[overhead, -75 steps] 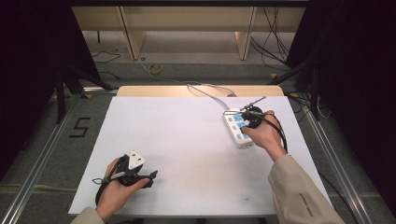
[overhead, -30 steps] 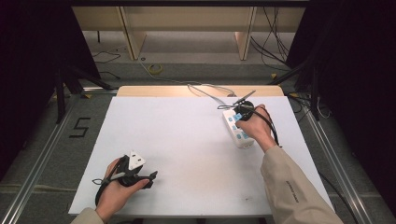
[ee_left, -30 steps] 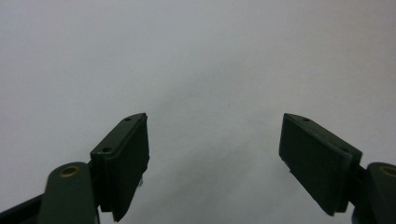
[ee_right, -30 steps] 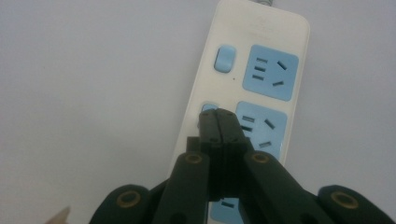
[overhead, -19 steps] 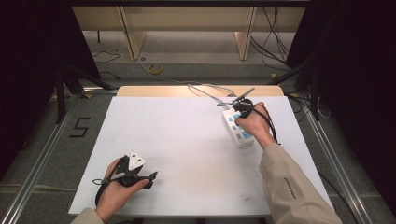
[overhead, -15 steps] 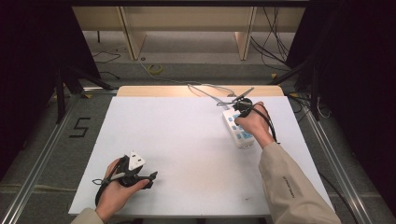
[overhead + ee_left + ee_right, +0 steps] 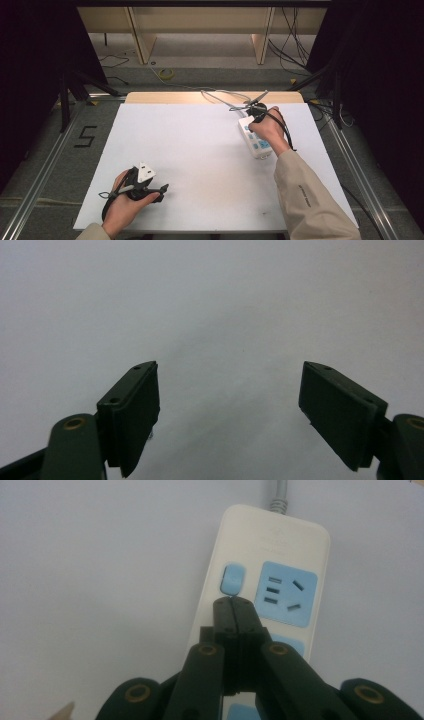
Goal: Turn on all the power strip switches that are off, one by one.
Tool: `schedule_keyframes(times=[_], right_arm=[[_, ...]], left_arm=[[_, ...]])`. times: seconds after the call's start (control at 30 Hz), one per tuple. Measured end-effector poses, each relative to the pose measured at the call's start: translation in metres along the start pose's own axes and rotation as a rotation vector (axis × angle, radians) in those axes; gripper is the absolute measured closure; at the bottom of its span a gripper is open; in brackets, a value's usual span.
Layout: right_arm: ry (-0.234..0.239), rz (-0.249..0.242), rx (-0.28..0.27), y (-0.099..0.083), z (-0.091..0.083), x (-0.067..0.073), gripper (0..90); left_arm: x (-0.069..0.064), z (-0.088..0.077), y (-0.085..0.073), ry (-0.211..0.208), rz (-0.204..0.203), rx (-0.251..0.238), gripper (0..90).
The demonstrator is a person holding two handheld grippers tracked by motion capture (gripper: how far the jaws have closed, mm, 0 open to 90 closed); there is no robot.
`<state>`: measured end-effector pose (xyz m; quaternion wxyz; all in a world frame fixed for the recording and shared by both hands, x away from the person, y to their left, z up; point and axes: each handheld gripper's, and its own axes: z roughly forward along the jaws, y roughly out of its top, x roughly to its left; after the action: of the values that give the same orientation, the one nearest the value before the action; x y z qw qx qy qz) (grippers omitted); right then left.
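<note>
While the person's right arm stretches forward across the white table [image 7: 200,150], sleeve running from the near right corner up toward the far right, the right hand [image 7: 270,131] sits over a white power strip [image 7: 254,142] lying on the far right part of the tabletop. That hand holds the right gripper [image 7: 256,111] pointed down at the far end of the strip. In the right gripper view its two black jaws are pressed flat together with nothing between them, and their tip [image 7: 233,600] sits just at the near edge of a small blue switch [image 7: 232,578] on the strip; I cannot tell whether it actually touches. Beside the switch is a blue socket [image 7: 286,593], and a grey cord [image 7: 279,492] leaves the strip's far end and trails toward the back edge of the table.

Over at the near left, the left hand [image 7: 125,200] rests on the table, wrist low, holding the left gripper [image 7: 162,192] aimed to the right, well apart from the strip. In the left gripper view its jaws stand wide apart over bare white surface, holding nothing.
</note>
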<state>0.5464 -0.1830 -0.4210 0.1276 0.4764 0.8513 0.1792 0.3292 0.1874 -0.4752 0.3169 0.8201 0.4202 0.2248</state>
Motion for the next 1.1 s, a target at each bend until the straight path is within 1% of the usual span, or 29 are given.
schedule_keyframes(times=[0.2, 0.37, 0.5, 0.6, 0.83, 0.87, 1.07, 1.1], right_arm=[[-0.004, 0.000, 0.000, 0.004, 0.004, -0.001, 90.0], [0.003, 0.007, -0.005, 0.006, 0.006, -0.002, 90.0], [-0.002, 0.013, -0.006, 0.008, 0.009, -0.003, 90.0], [-0.007, 0.006, -0.007, 0.010, 0.010, -0.003, 90.0], [-0.008, 0.016, -0.006, 0.013, 0.015, -0.003, 90.0], [-0.007, 0.023, -0.003, 0.013, 0.016, -0.003, 90.0], [-0.010, 0.023, -0.009, 0.015, 0.019, -0.002, 90.0], [-0.009, 0.017, -0.012, 0.015, 0.019, -0.002, 90.0]], left_arm=[[0.000, 0.000, 0.000, 0.000, 0.000, -0.001, 24.2], [0.000, 0.000, 0.000, 0.000, 0.000, 0.000, 24.2], [0.000, 0.001, 0.000, 0.000, -0.001, -0.002, 24.2], [0.000, 0.001, -0.001, -0.001, 0.000, -0.001, 24.2], [0.000, 0.000, -0.001, -0.002, 0.004, 0.001, 24.2], [0.000, 0.000, -0.001, -0.002, 0.004, -0.001, 24.2], [0.000, 0.000, -0.001, -0.003, 0.005, 0.002, 24.2], [0.000, 0.000, -0.001, -0.003, 0.006, 0.002, 24.2]])
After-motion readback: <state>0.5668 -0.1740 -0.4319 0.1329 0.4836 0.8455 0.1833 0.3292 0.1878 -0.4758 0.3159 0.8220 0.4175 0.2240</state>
